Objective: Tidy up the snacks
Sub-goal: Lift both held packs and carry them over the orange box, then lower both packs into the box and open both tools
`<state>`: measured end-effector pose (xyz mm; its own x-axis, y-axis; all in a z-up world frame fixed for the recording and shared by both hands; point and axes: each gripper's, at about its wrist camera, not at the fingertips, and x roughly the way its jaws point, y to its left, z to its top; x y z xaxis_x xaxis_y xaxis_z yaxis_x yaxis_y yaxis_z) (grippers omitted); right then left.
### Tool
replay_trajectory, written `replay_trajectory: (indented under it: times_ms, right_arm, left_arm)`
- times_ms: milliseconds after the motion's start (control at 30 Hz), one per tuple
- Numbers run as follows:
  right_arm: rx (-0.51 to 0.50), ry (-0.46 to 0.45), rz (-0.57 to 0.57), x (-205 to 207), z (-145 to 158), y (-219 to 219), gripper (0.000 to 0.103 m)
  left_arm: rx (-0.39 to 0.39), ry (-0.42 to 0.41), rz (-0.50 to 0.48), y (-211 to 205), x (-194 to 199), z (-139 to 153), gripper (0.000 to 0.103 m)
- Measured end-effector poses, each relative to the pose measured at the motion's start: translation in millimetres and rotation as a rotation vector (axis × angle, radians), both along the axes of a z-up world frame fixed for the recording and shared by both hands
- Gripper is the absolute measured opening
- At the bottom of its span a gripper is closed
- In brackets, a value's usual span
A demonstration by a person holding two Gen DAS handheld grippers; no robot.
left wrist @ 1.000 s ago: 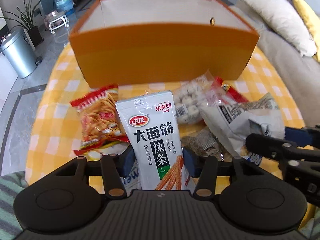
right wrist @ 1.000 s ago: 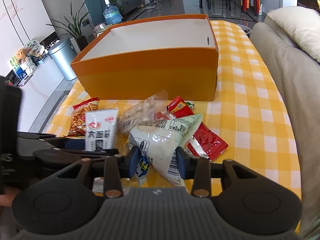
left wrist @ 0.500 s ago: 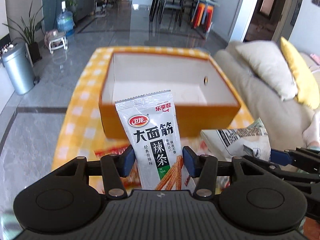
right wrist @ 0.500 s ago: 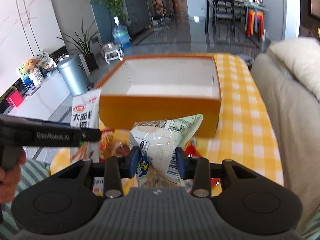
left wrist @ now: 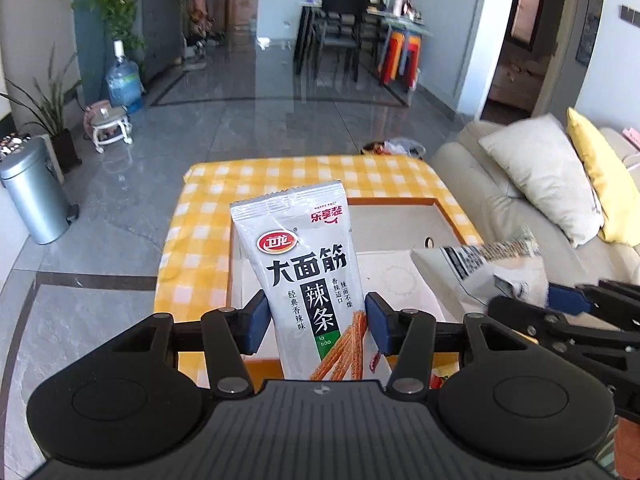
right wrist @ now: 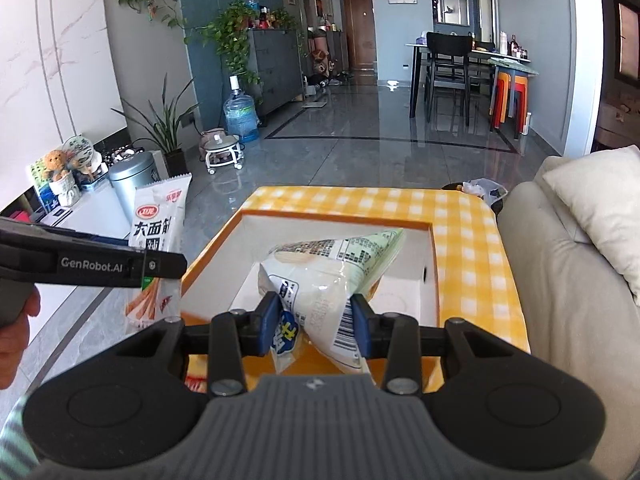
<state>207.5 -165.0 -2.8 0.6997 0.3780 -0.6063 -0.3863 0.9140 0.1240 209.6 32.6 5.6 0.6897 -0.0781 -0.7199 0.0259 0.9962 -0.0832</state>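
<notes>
A: Identify the supporting surface.

B: One desk (left wrist: pixel 200 248), covered by a yellow-and-white checked cloth (right wrist: pixel 460 216) that reaches every visible edge.

A: Items resting directly on it?

B: An open box (right wrist: pixel 436 264) — orange outside, white inside — with a round hole in its right wall. At the near edge, below the box front, parts of red-printed snack packs (right wrist: pixel 196 380) show — too hidden to identify.
</notes>
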Motion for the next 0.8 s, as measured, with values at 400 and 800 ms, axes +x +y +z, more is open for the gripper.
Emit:
replay_trajectory:
  times_ms: [400, 800]
  right_arm:
    - [-0.032, 0.216, -0.015, 104.9, -54.8, 33.0, 0.036]
    - [-0.035, 0.476, 0.024, 150.2, -114.2, 55.2, 0.036]
  left_arm:
    - [0.062, 0.173, -0.052, 9.4, 82.9, -46.8, 0.058]
    - [0.181, 0.392, -0.109, -2.9, 116.3, -106.0, 0.058]
